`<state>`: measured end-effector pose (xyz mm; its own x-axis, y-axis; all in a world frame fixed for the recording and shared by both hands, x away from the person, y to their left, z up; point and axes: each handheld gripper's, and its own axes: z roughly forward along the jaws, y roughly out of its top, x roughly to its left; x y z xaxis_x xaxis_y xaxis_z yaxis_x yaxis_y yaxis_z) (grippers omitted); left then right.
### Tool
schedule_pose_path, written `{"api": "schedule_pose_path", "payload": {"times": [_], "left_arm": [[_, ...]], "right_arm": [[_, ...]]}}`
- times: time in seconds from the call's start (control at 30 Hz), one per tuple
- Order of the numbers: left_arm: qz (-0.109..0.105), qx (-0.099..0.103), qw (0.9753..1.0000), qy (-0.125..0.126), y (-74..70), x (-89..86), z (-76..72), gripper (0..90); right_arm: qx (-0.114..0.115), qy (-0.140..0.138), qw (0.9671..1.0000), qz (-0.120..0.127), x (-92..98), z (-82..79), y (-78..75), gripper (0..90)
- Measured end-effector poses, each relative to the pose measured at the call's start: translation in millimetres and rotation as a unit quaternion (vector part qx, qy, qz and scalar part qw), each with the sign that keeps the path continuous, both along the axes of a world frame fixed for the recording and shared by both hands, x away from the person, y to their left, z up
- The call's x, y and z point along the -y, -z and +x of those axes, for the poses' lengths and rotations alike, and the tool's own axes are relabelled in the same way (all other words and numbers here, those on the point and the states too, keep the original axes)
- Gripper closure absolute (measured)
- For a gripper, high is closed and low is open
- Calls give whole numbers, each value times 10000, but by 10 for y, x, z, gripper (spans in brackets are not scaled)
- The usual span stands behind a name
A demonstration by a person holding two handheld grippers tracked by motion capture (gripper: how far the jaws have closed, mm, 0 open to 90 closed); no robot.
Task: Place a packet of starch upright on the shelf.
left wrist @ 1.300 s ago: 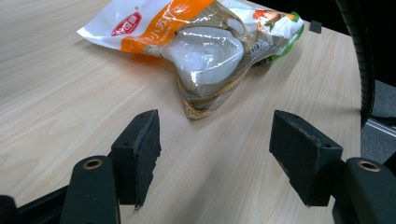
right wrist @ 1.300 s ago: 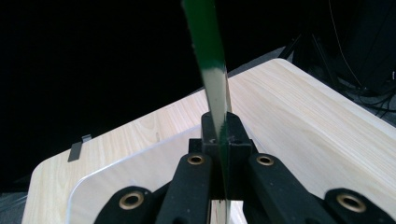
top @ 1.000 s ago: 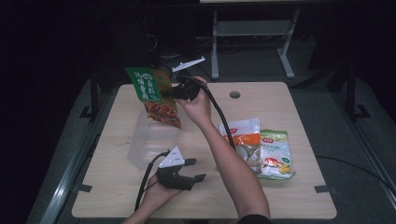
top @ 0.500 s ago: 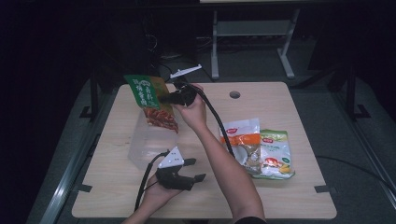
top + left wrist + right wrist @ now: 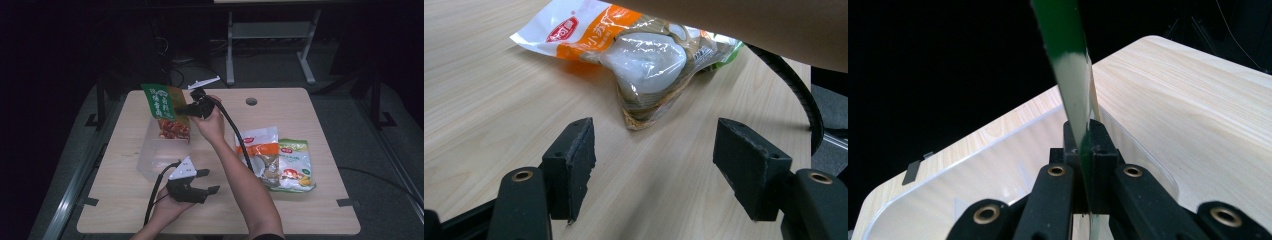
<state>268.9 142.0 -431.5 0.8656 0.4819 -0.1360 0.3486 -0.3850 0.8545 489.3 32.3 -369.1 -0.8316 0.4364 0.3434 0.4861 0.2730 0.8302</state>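
My right gripper [image 5: 186,107] is shut on a green snack packet [image 5: 164,111] and holds it upright, its lower end inside the clear plastic bin [image 5: 156,156] at the table's left. In the right gripper view the packet's edge [image 5: 1071,90] stands pinched between the jaws, above the bin's rim [image 5: 998,147]. My left gripper [image 5: 204,181] rests open near the front edge, just in front of the bin, with nothing between its fingers. In the left gripper view its pads [image 5: 576,150] stand wide apart, facing an orange-and-white packet [image 5: 634,50].
Two more packets lie on the table's right half: the orange-and-white one [image 5: 257,150] and a green-and-yellow one [image 5: 295,165]. A round cable hole [image 5: 251,101] sits at the back. The right forearm [image 5: 245,185] and its cable cross the middle of the table.
The right gripper has carried the green packet left and downward, so its lower end now sits inside the bin. The left gripper has stayed where it was.
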Motion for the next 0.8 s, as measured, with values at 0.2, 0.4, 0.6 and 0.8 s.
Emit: {"api": "schedule_pose_path", "payload": {"times": [0.2,0.4,0.6,0.8], "left_arm": [[4,-15,10000,-14,0,-1,3,330],[21,-16,10000,-4,10,6,4,329],[45,-32,10000,8,15,16,4,329],[47,-66,10000,-31,21,14,9,315]], "right_arm": [[-92,21,9999,-84,4,14,-16,772],[-122,85,9997,-177,106,13,-87,590],[-99,111,9996,-234,195,-10,-123,539],[-96,93,9993,-338,390,-107,-153,513]]}}
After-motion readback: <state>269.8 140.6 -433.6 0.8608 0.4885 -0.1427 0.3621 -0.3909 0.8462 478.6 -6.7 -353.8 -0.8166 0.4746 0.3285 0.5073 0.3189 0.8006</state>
